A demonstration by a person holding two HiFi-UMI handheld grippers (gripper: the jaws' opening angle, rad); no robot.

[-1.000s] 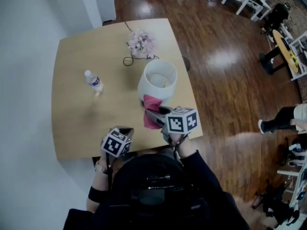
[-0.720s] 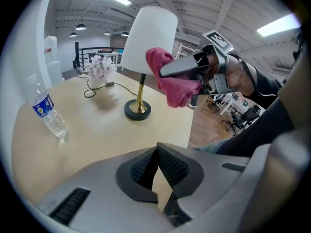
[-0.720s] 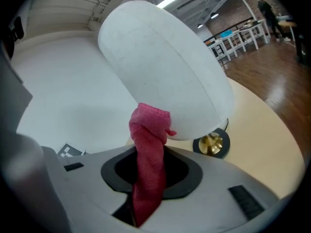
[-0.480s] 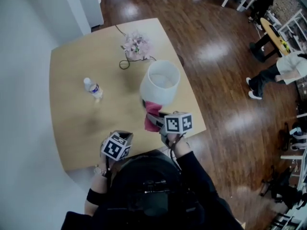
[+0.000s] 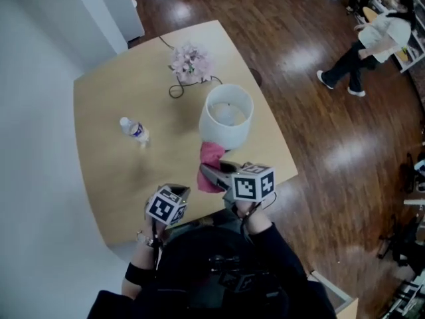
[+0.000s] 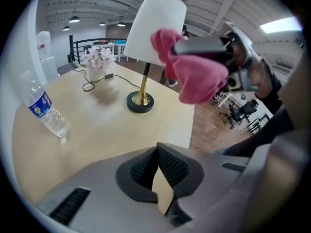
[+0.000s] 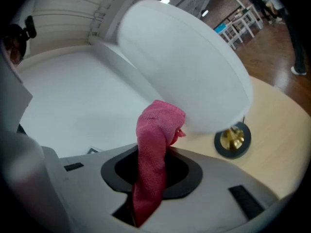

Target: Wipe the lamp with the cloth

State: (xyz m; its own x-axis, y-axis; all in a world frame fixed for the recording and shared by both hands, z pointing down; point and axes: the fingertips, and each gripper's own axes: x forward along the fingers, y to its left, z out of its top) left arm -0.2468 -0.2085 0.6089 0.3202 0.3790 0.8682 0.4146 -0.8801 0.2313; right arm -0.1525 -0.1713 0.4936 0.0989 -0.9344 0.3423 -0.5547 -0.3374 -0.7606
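A table lamp stands on the wooden table [image 5: 113, 145], with a white shade [image 5: 227, 115] [image 6: 153, 28] [image 7: 189, 76] and a brass stem on a black round base [image 6: 140, 102] [image 7: 232, 140]. My right gripper [image 5: 211, 171] [image 7: 151, 178] is shut on a pink cloth [image 5: 211, 163] [image 6: 194, 74] [image 7: 154, 149], whose top end touches the lower rim of the shade. My left gripper [image 5: 178, 193] [image 6: 156, 176] hangs shut and empty over the table's near edge, left of the lamp.
A small water bottle [image 5: 135, 130] [image 6: 44, 110] stands on the table at left. A vase of pale flowers [image 5: 190, 62] [image 6: 96, 62] and a black cord [image 5: 178, 88] lie behind the lamp. A person [image 5: 372, 42] walks on the wooden floor at upper right.
The head view has shifted, so the table sits a little lower and more to the right. The person on the floor has walked from the right edge towards the top. Both grippers keep their places by the lamp.
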